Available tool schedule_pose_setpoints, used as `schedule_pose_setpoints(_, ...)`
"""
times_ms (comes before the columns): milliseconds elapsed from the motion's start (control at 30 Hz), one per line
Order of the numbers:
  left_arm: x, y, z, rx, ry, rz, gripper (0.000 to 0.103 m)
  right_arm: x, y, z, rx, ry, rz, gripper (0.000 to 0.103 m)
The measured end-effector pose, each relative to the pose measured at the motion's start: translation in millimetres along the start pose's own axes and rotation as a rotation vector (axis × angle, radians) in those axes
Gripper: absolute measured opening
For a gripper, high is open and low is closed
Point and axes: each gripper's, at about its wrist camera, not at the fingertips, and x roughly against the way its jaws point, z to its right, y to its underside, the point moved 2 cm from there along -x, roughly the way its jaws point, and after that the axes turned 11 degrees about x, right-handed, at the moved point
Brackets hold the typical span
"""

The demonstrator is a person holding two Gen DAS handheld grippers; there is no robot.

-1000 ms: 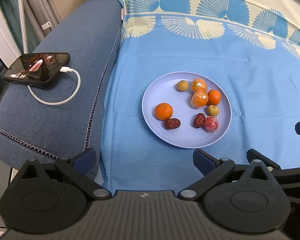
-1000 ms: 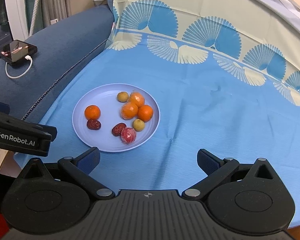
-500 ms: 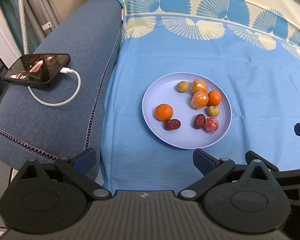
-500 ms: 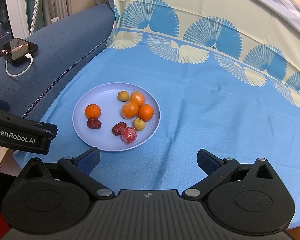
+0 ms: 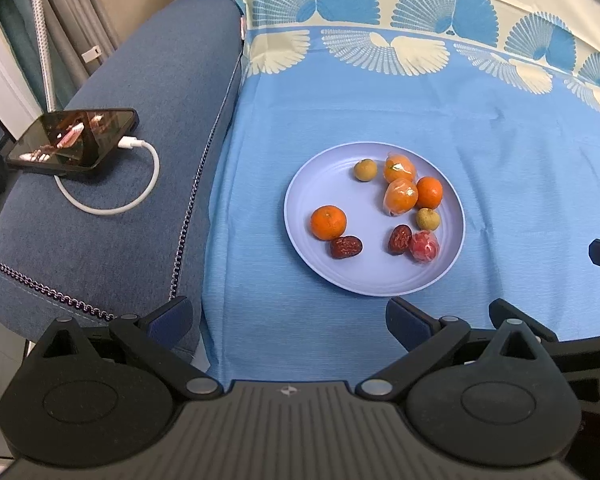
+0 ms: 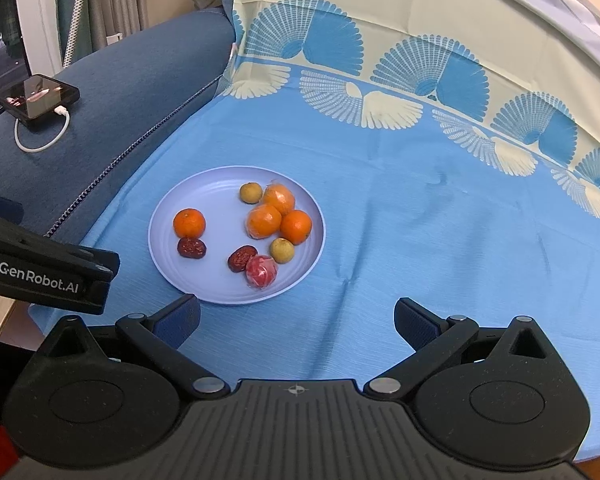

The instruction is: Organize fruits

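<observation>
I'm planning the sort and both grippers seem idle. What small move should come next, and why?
Probably ease the open right gripper forward and down toward the wrapped red fruit at the plate's near edge: it lies closest, and both grippers hang short of the plate, holding nothing.

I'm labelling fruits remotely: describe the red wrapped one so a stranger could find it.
Find the lavender plate on the blue cloth. At its rim nearest the grippers lies the red wrapped fruit, touching a dark red date. It is the plate's only bright red piece.
</observation>
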Motion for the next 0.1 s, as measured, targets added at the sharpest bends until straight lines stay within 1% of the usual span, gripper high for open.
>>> schedule_pose_setpoints(100,2.9,1.0,4.6,-0.019,-0.014,0.016,0.103,-1.2,1.2,0.1,0.002,-0.013,0.003,0.102)
